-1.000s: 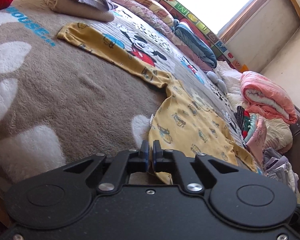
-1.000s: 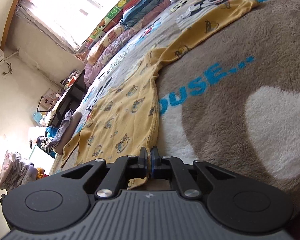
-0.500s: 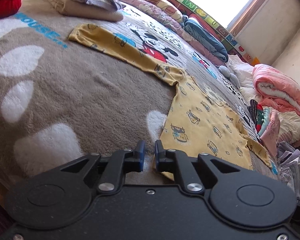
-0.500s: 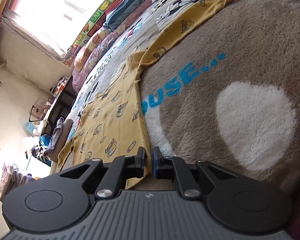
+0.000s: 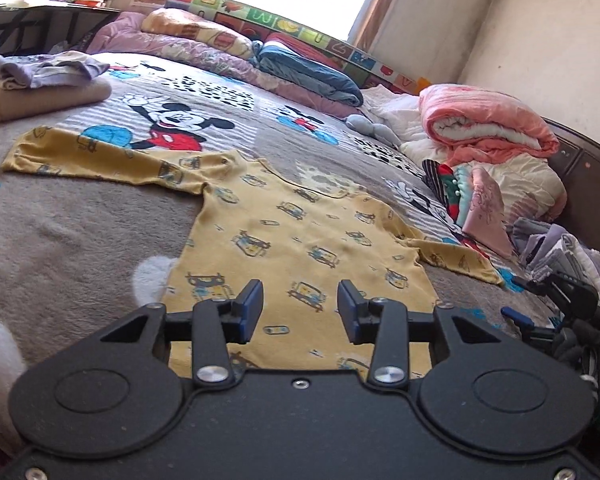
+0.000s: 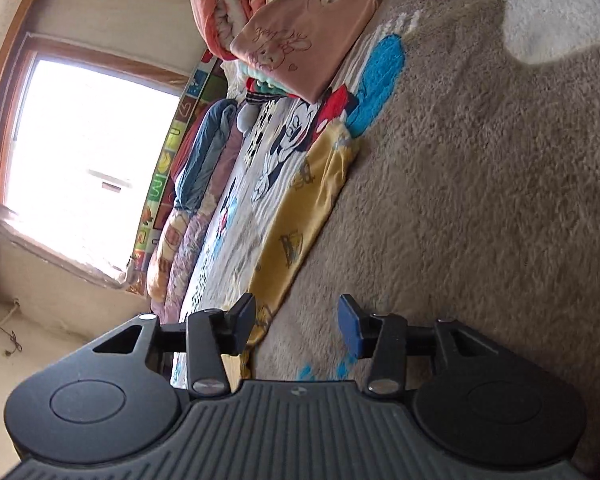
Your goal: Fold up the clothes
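Left wrist view: the yellow shirt is seen spread flat on the brown blanket, both sleeves out to the sides, hem nearest the camera. The left gripper is held over the hem; its jaws are opening, partly apart, and nothing is gripped between them, the shirt being seen only behind the gap. A beige folded stack lies beyond the shirt's left sleeve. A pink quilt and a pink folded garment lie beyond the right sleeve. The right gripper is partly visible just past the shirt's right hem corner.

Right wrist view: the picture is rolled sideways. One shirt sleeve is seen running away from the right gripper along the blanket. The jaws are opening, partly apart, with nothing held; the left pad stands beside the sleeve's edge. The pink garment lies beyond the sleeve's far end.
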`<state>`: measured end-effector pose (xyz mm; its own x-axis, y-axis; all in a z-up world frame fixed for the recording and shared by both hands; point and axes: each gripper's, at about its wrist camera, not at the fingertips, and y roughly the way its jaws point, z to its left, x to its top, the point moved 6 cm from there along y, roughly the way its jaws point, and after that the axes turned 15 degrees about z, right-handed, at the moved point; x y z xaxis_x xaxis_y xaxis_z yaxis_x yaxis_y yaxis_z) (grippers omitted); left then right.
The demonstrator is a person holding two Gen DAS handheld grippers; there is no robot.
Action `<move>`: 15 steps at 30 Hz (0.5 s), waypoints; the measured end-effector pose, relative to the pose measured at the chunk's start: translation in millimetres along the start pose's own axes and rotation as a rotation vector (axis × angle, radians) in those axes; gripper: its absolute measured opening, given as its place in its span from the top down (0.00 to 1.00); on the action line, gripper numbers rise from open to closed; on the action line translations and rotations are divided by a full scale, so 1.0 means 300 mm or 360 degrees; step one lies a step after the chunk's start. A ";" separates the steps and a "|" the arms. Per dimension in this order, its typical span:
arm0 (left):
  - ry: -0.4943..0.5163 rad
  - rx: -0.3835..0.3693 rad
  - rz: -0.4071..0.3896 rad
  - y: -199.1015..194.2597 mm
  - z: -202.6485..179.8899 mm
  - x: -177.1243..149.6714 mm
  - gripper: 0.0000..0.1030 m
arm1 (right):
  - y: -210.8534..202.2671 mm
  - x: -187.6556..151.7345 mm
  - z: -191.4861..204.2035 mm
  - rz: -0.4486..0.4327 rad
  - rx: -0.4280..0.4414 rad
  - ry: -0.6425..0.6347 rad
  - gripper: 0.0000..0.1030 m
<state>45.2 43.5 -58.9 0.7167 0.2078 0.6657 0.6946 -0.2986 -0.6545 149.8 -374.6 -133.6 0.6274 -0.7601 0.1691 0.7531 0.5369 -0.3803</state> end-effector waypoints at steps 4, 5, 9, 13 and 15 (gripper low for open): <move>0.0134 -0.0051 0.0024 0.044 -0.102 0.015 0.58 | 0.030 0.110 -0.055 -0.0076 0.0043 0.0081 0.59; 0.0167 -0.0054 0.0020 0.055 -0.126 0.026 0.56 | 0.036 0.133 -0.066 -0.0086 0.0048 0.0087 0.63; 0.0267 -0.0086 0.0013 0.107 -0.211 0.092 0.51 | 0.058 0.199 -0.088 -0.0106 0.0053 0.0078 0.70; 0.0403 -0.0094 -0.0014 0.168 -0.293 0.186 0.50 | 0.076 0.230 -0.082 -0.0135 0.0029 0.0036 0.70; 0.0430 -0.0106 -0.0044 0.204 -0.319 0.233 0.50 | 0.079 0.237 -0.082 -0.0145 0.0017 0.0024 0.70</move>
<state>131.8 -49.4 -18.3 0.6485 -0.0362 0.7603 0.7017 -0.3585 -0.6156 207.3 -424.9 -152.9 0.5533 -0.8113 0.1889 0.8090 0.4693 -0.3540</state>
